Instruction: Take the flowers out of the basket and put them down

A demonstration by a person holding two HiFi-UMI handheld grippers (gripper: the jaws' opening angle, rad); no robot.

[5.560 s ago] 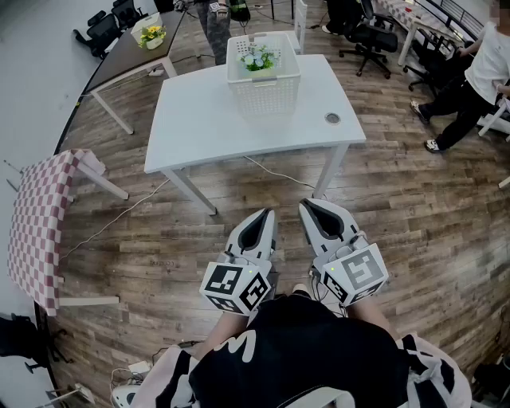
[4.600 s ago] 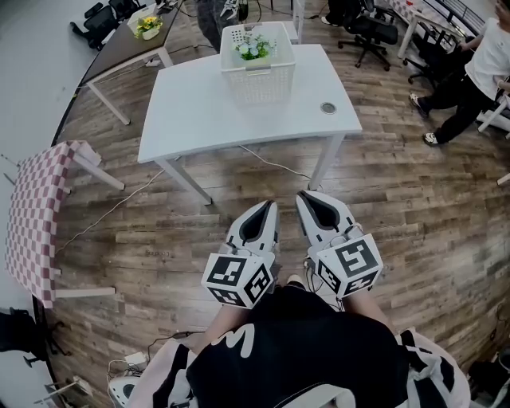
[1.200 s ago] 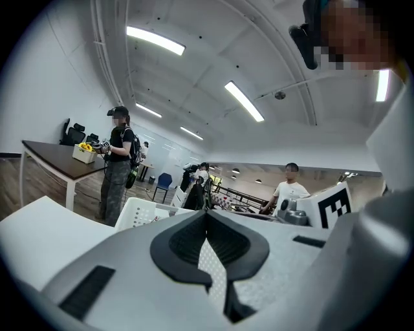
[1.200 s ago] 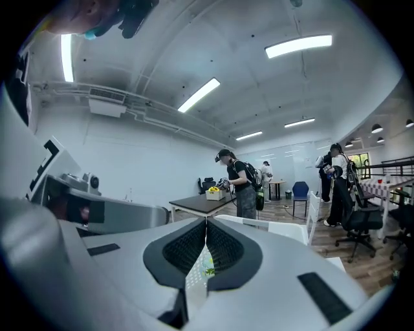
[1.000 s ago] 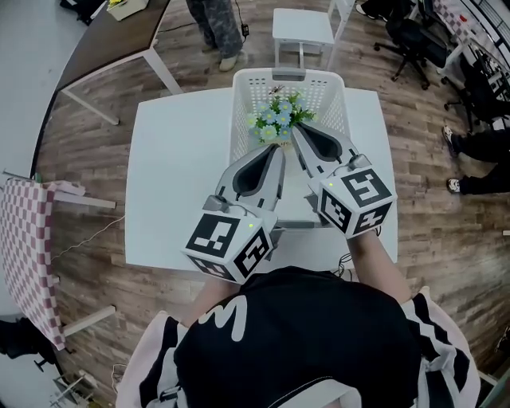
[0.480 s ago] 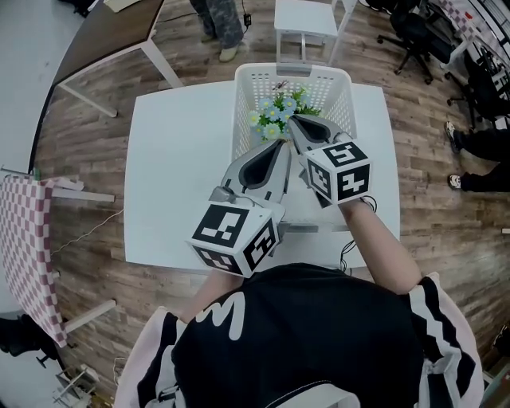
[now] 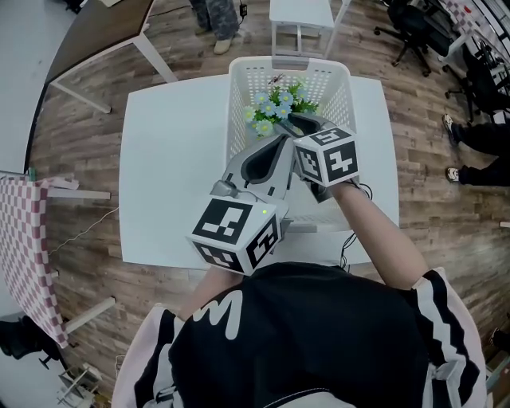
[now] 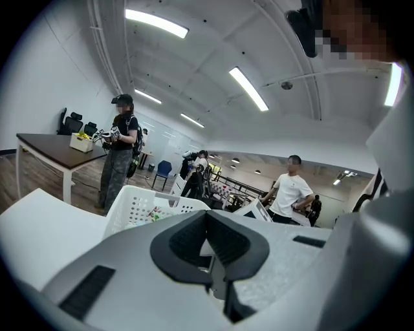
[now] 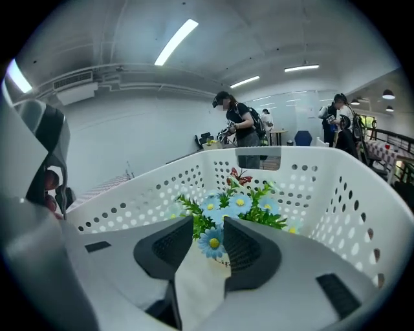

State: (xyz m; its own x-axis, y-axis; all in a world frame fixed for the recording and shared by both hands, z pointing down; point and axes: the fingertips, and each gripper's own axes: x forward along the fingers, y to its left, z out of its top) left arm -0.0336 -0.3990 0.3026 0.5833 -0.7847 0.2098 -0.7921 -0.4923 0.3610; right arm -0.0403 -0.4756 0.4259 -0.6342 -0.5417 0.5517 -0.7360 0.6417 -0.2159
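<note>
Flowers [image 7: 280, 105]: kept inside the white basket [image 7: 237, 96] on the table [image 7: 159, 175]. Right gripper [image 9: 208, 240]: held in the basket, jaws just opened, set around a blue bloom without pressing, apparently for grasping. Left gripper [image 8: 213, 258]: jaws closed, empty, held aside.

**What I can't make out**

From the head view my right gripper [image 7: 293, 121] dips into the basket [image 7: 233, 96]. Its tips are lost among the flowers [image 7: 277, 102], and my own grippers cover whatever the flowers stand in. In the right gripper view my jaws have just been opening. Between them are a blue bloom [image 9: 211, 240] and something white; pot or wrapping, I can't tell. My left gripper [image 8: 208, 226] blocks most of the basket from its own view. A person [image 7: 205, 16] is cut off at the head view's top edge.
</note>
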